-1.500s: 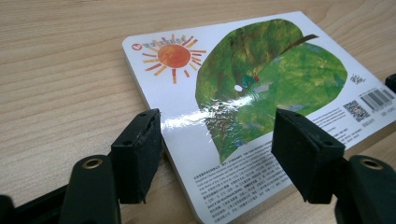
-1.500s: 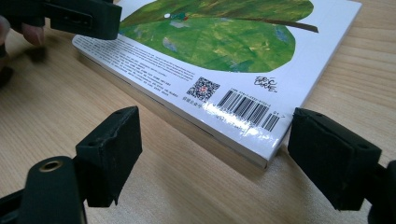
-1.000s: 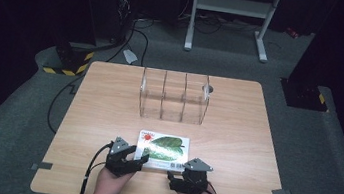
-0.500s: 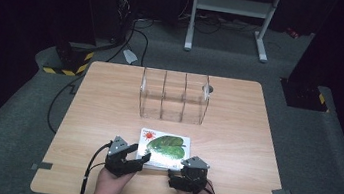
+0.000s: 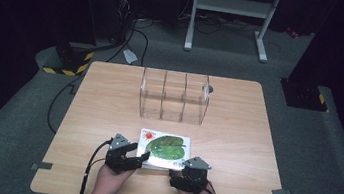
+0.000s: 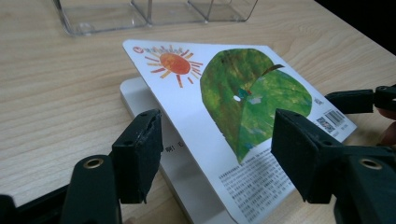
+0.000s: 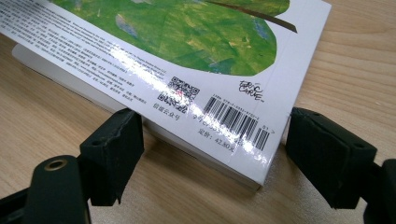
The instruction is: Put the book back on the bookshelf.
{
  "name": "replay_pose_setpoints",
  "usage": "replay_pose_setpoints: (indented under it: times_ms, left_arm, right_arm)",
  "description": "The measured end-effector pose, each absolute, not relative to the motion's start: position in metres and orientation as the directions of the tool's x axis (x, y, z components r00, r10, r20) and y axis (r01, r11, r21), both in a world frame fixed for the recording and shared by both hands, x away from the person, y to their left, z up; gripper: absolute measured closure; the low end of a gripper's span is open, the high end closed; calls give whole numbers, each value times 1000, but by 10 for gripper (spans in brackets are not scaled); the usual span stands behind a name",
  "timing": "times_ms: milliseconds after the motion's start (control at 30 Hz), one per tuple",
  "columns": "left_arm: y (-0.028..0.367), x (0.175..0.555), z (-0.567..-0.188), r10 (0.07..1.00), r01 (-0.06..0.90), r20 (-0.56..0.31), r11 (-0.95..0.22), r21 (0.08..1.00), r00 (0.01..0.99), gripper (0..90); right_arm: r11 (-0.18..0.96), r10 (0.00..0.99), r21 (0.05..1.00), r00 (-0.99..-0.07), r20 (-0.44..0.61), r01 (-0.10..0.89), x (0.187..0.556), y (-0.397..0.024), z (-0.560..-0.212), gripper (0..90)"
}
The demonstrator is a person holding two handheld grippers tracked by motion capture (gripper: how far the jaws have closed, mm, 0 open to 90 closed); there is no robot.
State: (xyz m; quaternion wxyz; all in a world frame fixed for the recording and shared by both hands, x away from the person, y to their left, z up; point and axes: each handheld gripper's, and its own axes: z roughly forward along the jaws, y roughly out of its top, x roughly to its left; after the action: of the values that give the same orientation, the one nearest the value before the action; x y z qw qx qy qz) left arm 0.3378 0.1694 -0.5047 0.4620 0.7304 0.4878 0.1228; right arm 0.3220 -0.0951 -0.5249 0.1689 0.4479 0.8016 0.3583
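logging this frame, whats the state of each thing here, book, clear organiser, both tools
white board book with green leaf and sun cover: lies flat on the wooden table, cover lifted at an angle, so partly open
clear plastic three-compartment organiser: upright, all compartments empty
left tool: open, jaws on either side of the raised cover, not pressing
right tool: open at the barcode corner, jaws have just been closing, pads not pressing

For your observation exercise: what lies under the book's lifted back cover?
Under the back cover show white pages and the wooden table. Anything printed on the pages is covered.
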Motion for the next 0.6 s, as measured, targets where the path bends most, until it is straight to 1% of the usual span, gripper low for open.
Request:
replay_pose_setpoints:
  times_ms: [67, 133, 233, 300, 467, 600]
  left_arm:
    - [170, 345, -507, 819, 615, -290, -95, 783, 496, 352]
    - [170, 350, -511, 809, 643, -328, -79, 762, 488, 362]
    - [170, 352, -514, 801, 650, -335, -87, 755, 496, 381]
    - [168, 353, -514, 786, 654, -357, -78, 752, 504, 387]
    - [166, 353, -510, 773, 642, -345, -102, 760, 532, 404]
    - [163, 354, -508, 767, 648, -358, -97, 755, 533, 416]
  right_arm:
    - [339, 840, 723, -540, 55, 601, 322, -95, -525, 191]
    - [344, 839, 724, -542, 49, 598, 322, -95, -525, 191]
    - [347, 839, 723, -543, 46, 597, 322, -95, -525, 192]
    - [348, 841, 723, -540, 42, 598, 321, -94, -525, 196]
    - [343, 839, 722, -541, 51, 600, 322, -95, -525, 194]
    - [346, 835, 723, -548, 54, 599, 324, -96, -525, 185]
